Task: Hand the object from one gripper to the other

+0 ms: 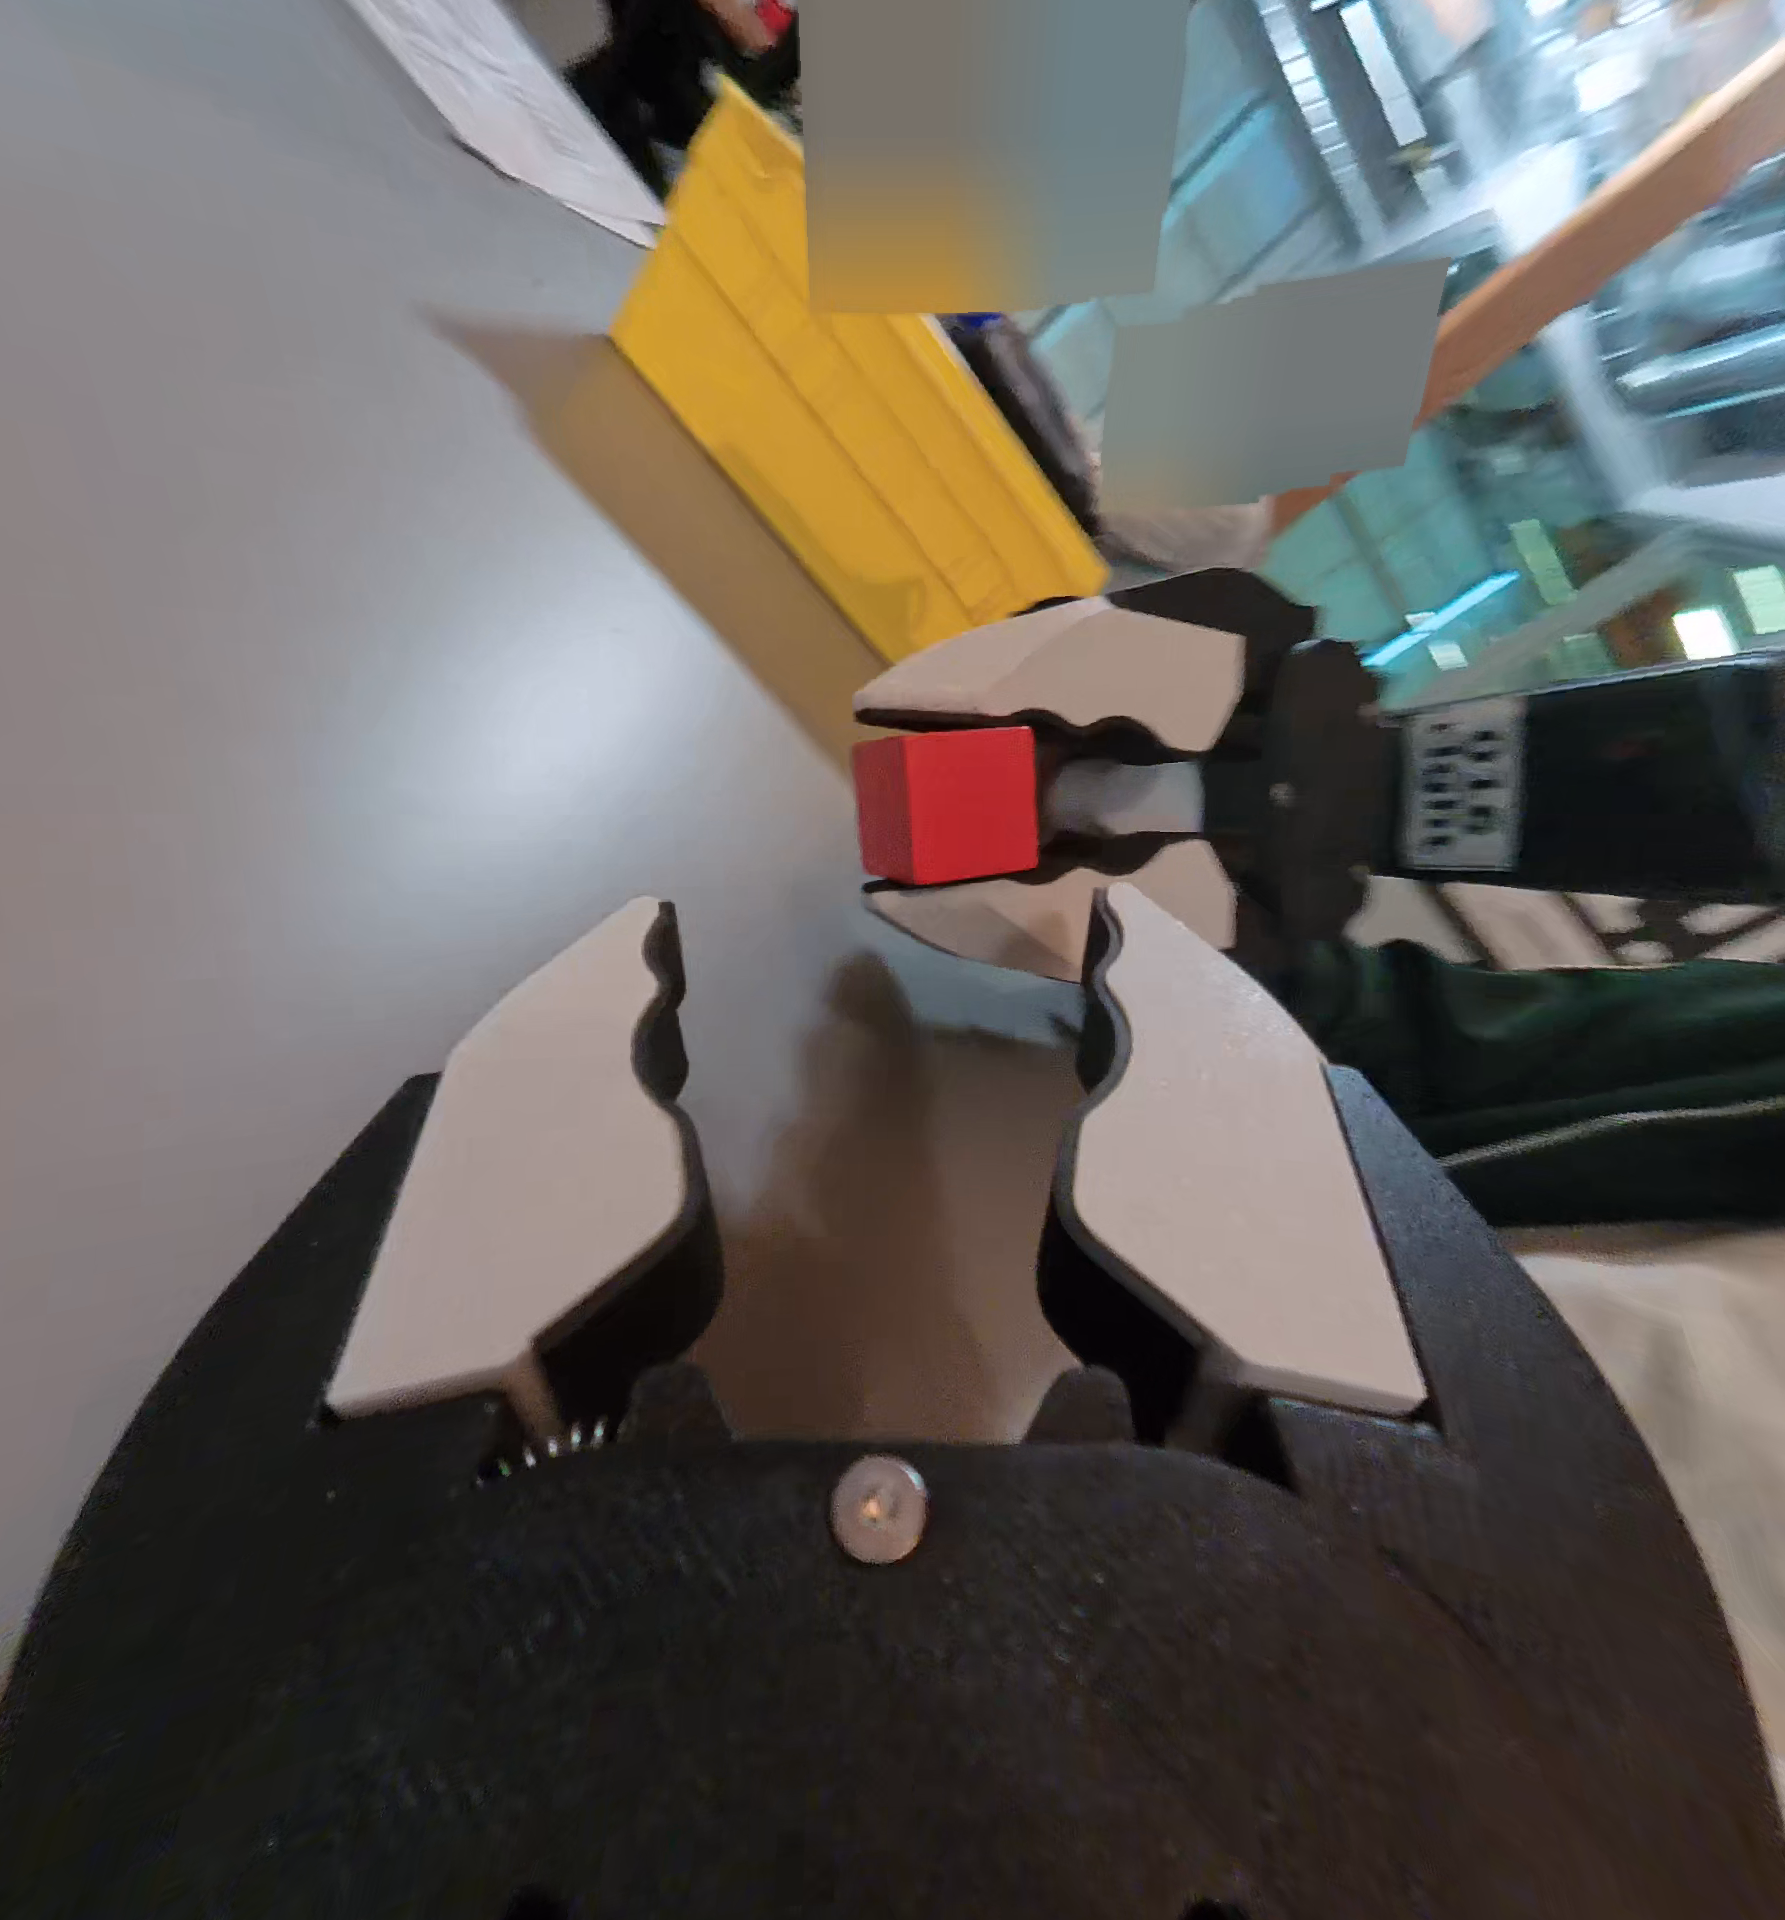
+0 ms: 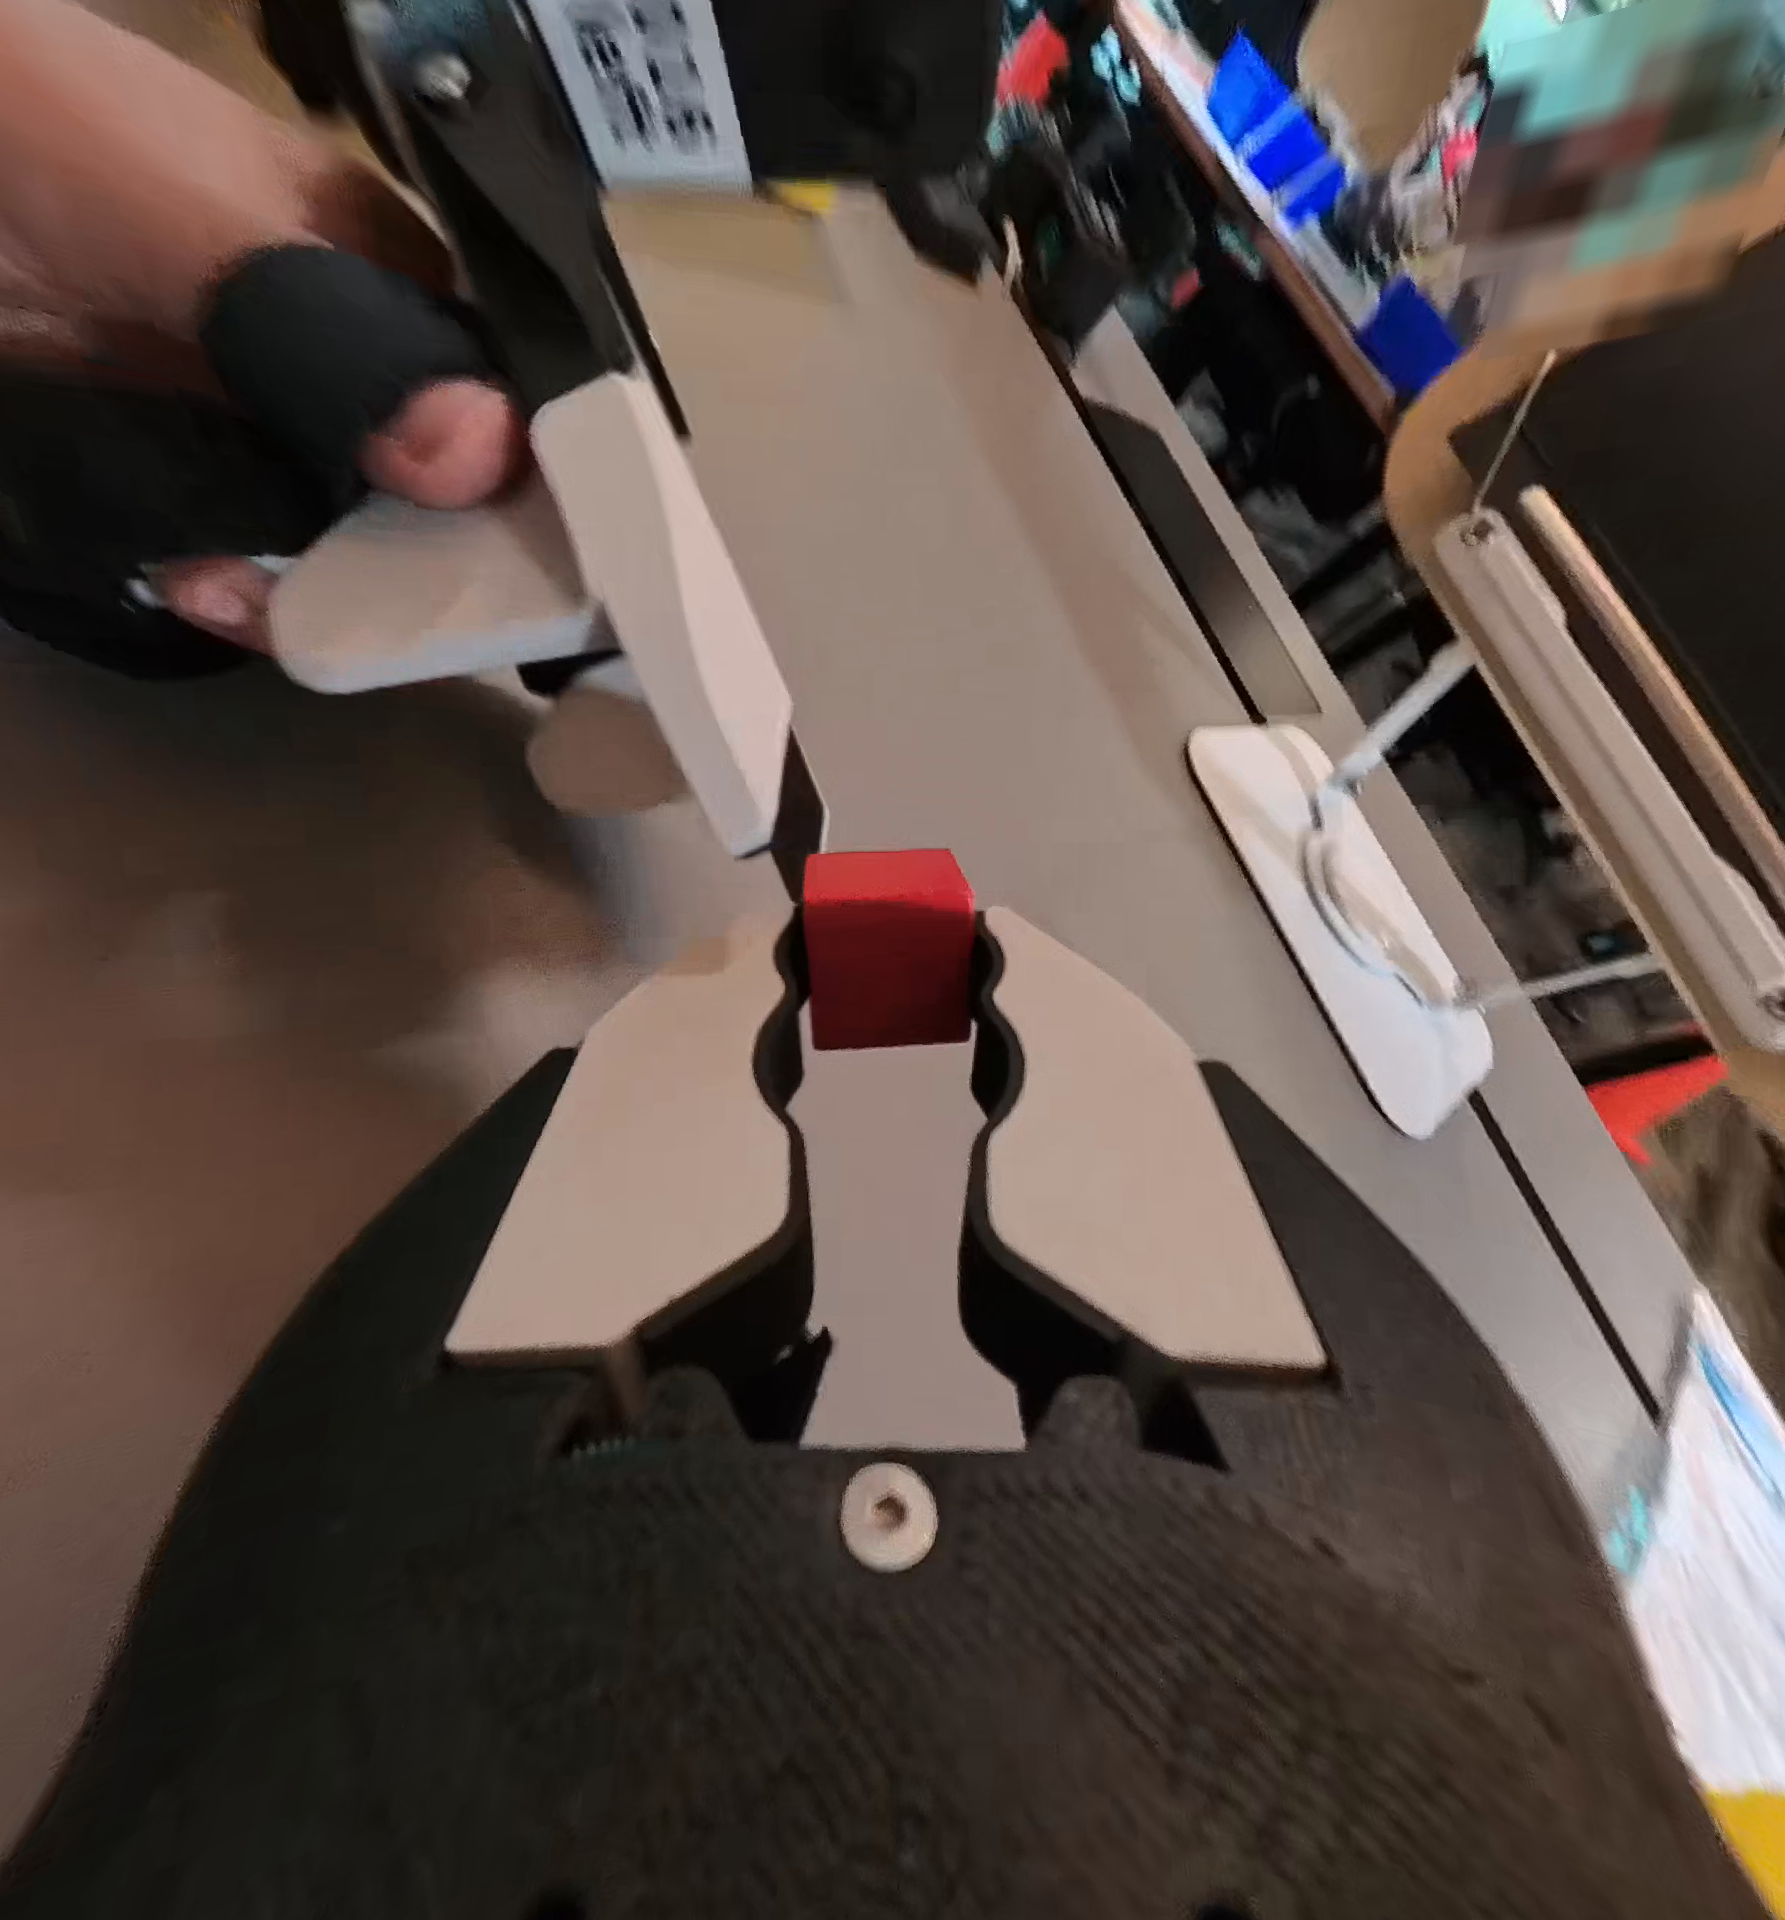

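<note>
**Red cube held out for the handover**

The right gripper (image 2: 888, 971) is clamping the red cube (image 2: 886, 951) at its fingertips, near the centre of the right wrist view; the cube is sticking out past the tips, probably so the other tool has free faces to take. In the left wrist view the cube (image 1: 945, 805) is sitting right of centre, just above the left gripper (image 1: 883, 940), whose jaws are standing wide apart and empty, seemingly waiting to close around it; the two are not touching yet. Counted: one cube, two grippers, one yellow bin (image 1: 826, 416) in the upper middle, one white pad (image 2: 1335, 935) at the right edge on the grey table (image 1: 244, 623).
</note>
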Demonstrator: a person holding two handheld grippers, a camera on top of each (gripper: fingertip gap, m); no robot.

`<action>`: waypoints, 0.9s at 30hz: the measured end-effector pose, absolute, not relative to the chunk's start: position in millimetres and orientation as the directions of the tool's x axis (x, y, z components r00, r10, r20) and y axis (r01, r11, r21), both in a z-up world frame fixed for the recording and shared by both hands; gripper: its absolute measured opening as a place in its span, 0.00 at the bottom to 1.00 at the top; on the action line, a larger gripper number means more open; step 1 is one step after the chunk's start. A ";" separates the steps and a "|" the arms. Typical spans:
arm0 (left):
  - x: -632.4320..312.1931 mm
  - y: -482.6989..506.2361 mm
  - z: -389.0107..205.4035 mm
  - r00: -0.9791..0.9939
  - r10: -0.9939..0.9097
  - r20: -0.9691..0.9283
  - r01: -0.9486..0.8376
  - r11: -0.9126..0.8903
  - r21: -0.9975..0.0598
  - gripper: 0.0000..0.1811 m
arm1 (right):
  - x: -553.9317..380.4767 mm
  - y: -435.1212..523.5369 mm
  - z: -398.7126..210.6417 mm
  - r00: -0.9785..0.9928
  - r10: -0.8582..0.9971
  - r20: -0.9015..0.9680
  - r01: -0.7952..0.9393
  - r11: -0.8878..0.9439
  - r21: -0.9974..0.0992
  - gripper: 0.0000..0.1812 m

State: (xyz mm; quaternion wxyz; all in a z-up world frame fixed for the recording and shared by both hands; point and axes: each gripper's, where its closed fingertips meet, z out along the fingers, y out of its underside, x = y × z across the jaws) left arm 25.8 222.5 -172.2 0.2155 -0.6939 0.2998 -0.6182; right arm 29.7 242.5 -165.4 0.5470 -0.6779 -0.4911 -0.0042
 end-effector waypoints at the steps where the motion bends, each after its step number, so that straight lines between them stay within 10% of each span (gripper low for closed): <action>1: 24.6 226.7 -174.9 0.111 -0.716 0.689 -0.151 -0.698 -0.700 0.43 | 31.1 243.8 -166.5 0.520 0.644 0.560 0.694 0.063 -0.717 0.16; 14: 32.3 214.0 -165.3 0.193 -0.849 0.492 -0.201 -0.525 -0.827 0.28 | 19.0 241.3 -163.1 0.322 0.424 0.846 0.910 0.106 -0.400 0.16; 25: 28.7 215.8 -161.5 0.176 -0.857 0.485 -0.187 -0.512 -0.838 0.16 | 14.3 239.9 -162.6 0.320 0.417 0.850 0.906 0.126 -0.403 0.17; 27: 26.6 218.5 -159.7 0.171 -0.856 0.488 -0.170 -0.514 -0.841 0.16 | 15.3 242.0 -156.1 0.344 0.386 0.856 0.893 0.148 -0.425 0.30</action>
